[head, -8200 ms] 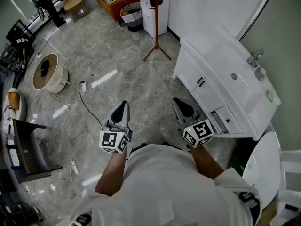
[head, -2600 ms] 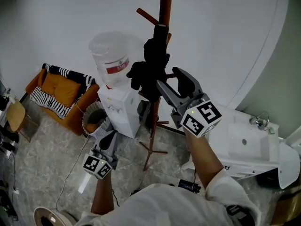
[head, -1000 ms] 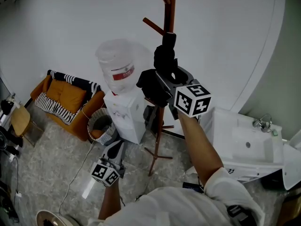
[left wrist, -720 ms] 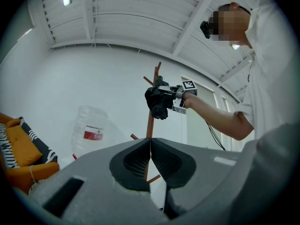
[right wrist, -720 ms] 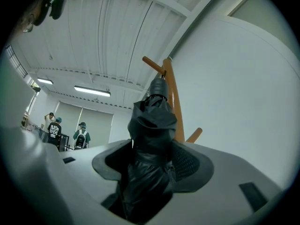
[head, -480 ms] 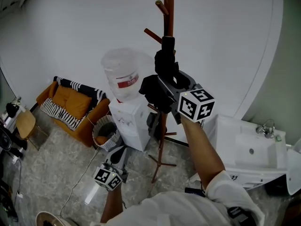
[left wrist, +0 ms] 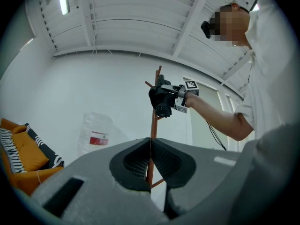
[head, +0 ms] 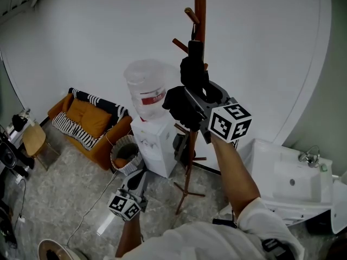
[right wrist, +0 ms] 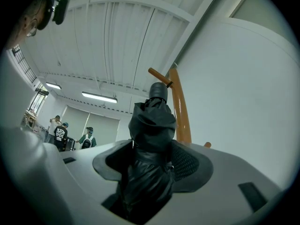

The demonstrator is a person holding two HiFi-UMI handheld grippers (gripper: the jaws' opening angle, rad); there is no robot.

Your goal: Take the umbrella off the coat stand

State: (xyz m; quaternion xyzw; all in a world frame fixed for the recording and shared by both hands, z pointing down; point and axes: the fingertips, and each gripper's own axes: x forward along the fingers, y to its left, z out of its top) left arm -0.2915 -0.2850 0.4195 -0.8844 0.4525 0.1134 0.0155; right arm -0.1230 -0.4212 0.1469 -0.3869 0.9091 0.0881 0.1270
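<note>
Both tongs are closed: the right gripper (head: 196, 99), open moments ago, now clamps the black umbrella (head: 187, 83) still hanging by the top pegs of the coat stand (head: 200, 15), so lifting off looks next; the left gripper (head: 139, 176) hangs empty.

The coat stand (head: 190, 150) rises from the floor (head: 70, 199), close in front of the wall (head: 81, 37). Just to its left stands the water dispenser (head: 157, 145) with a bottle (head: 145, 88) on top. Left of that sits a basket (head: 123, 158), and further left a sofa (head: 89, 124) runs along the wall. To the stand's right is a washbasin (head: 290, 180). High up against the stand, just below the top pegs (head: 189, 15), the umbrella (head: 184, 91) sits between the jaws of the right claw (head: 200, 97). The left claw (head: 139, 179) is low down, in front of the dispenser and well apart from the stand, its jaws together on nothing.
</note>
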